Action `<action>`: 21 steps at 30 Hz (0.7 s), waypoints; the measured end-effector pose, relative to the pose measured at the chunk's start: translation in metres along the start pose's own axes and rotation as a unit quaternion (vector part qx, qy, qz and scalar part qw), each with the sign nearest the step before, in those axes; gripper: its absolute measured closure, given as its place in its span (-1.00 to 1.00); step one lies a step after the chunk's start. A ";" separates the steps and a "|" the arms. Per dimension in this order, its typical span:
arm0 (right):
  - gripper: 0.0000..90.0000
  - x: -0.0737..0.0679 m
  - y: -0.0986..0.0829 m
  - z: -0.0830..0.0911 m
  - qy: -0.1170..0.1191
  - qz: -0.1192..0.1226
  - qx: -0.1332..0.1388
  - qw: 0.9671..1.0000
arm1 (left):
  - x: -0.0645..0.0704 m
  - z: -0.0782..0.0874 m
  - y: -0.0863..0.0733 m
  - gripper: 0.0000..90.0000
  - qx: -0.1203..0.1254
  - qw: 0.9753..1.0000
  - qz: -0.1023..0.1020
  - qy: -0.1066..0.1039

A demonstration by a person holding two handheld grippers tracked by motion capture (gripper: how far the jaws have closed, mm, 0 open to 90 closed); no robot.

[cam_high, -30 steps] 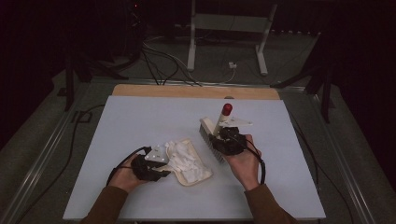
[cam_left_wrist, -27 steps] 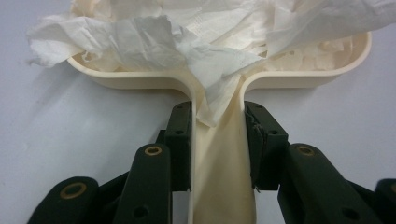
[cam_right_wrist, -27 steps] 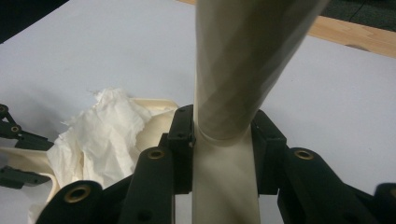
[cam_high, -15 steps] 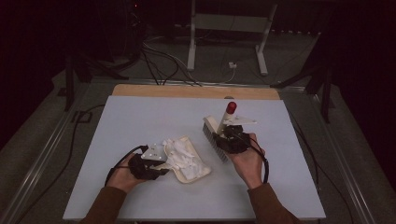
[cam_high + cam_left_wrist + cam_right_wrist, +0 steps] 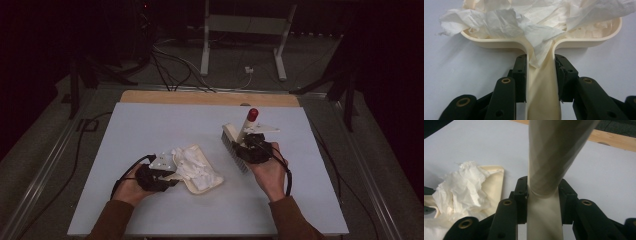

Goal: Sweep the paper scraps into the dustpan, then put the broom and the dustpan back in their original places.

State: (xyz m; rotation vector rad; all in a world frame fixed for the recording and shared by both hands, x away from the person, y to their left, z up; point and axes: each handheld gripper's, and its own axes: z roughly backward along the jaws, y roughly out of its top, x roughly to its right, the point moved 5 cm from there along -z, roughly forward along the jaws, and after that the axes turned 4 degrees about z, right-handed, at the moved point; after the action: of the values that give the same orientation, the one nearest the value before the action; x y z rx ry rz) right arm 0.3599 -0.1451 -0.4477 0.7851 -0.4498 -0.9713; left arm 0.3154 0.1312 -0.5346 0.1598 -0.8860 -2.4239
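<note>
My left gripper [image 5: 540, 75] has its fingers [image 5: 520, 75] closed on the handle of the cream dustpan [image 5: 200, 172], which lies near-left of centre on the pale surface [image 5: 150, 125], heaped with crumpled tissue [image 5: 524, 22]. My right gripper [image 5: 541, 195] clamps the brush [image 5: 235, 145] by its cream handle, bristles on the surface just right of the dustpan, red tip pointing far.

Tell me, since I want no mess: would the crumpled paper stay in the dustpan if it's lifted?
Probably not reliably. The crumpled paper looks light and floppy, heaped above the dustpan rim, so tilting could spill it. The left gripper clamps the stiff handle.
</note>
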 end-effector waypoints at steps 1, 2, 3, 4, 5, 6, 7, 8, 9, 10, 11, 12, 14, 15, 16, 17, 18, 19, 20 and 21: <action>0.50 0.001 0.000 0.000 0.000 0.000 0.000 1.000 | 0.000 0.001 0.000 0.49 0.000 1.000 0.000 0.002; 0.50 0.001 -0.001 0.000 0.000 0.000 0.000 1.000 | -0.001 0.001 0.000 0.49 0.000 1.000 0.003 0.003; 0.50 0.001 -0.001 0.001 0.000 0.001 0.000 1.000 | -0.001 0.002 -0.001 0.49 0.000 1.000 0.003 0.005; 0.50 0.002 -0.001 0.001 -0.001 0.001 0.001 1.000 | -0.001 0.003 -0.001 0.49 0.001 1.000 0.005 0.008; 0.50 0.002 -0.001 0.001 0.000 0.001 0.000 1.000 | -0.002 0.004 -0.001 0.49 0.001 1.000 0.008 0.008; 0.50 0.003 -0.001 0.001 0.000 0.000 0.000 1.000 | -0.002 0.005 -0.001 0.49 0.001 1.000 0.008 0.009; 0.50 0.003 -0.001 0.001 0.000 0.000 -0.001 1.000 | -0.002 0.005 -0.001 0.49 0.003 1.000 0.010 0.013; 0.50 0.003 -0.001 0.002 0.000 0.000 -0.001 1.000 | -0.002 0.006 -0.001 0.49 0.004 1.000 0.013 0.013; 0.50 0.004 -0.001 0.002 0.001 0.000 -0.001 1.000 | -0.002 0.007 -0.001 0.49 0.004 1.000 0.013 0.016; 0.50 0.004 -0.001 0.002 0.004 -0.002 -0.001 1.000 | -0.003 0.007 -0.001 0.49 0.004 1.000 0.015 0.018; 0.50 0.005 -0.001 0.003 0.007 -0.004 -0.001 1.000 | -0.003 0.008 -0.001 0.49 0.006 1.000 0.017 0.020; 0.50 0.006 -0.001 0.003 0.009 -0.006 -0.001 1.000 | -0.003 0.009 -0.001 0.49 0.006 1.000 0.018 0.022; 0.50 0.007 -0.001 0.004 0.008 -0.006 -0.001 1.000 | -0.004 0.010 -0.001 0.49 0.008 0.999 0.021 0.024; 0.50 0.008 -0.002 0.004 0.008 -0.006 -0.001 1.000 | -0.004 0.010 -0.001 0.49 0.009 0.999 0.023 0.027; 0.50 0.008 -0.002 0.005 0.009 -0.006 -0.002 1.000 | -0.005 0.010 -0.001 0.49 0.007 0.999 0.024 0.028; 0.50 0.010 -0.002 0.005 0.009 -0.007 -0.002 1.000 | -0.005 0.011 -0.001 0.49 0.006 0.999 0.025 0.029; 0.50 0.011 -0.002 0.006 0.011 -0.009 -0.003 1.000 | -0.005 0.011 -0.001 0.49 0.007 0.999 0.029 0.033; 0.50 0.013 -0.003 0.006 0.011 -0.011 -0.003 1.000 | -0.005 0.012 -0.001 0.49 0.008 0.999 0.032 0.034; 0.50 0.014 -0.003 0.007 0.011 -0.012 -0.003 1.000 | -0.005 0.012 -0.002 0.49 0.009 0.999 0.035 0.034; 0.50 0.016 -0.003 0.007 0.009 -0.013 -0.003 1.000 | -0.005 0.012 -0.002 0.49 0.009 0.999 0.036 0.037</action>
State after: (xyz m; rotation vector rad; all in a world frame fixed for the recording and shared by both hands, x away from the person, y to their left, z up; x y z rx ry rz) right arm 0.3617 -0.1623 -0.4455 0.7951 -0.4218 -0.9877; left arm 0.3156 0.1421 -0.5268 0.2185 -0.8659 -2.3293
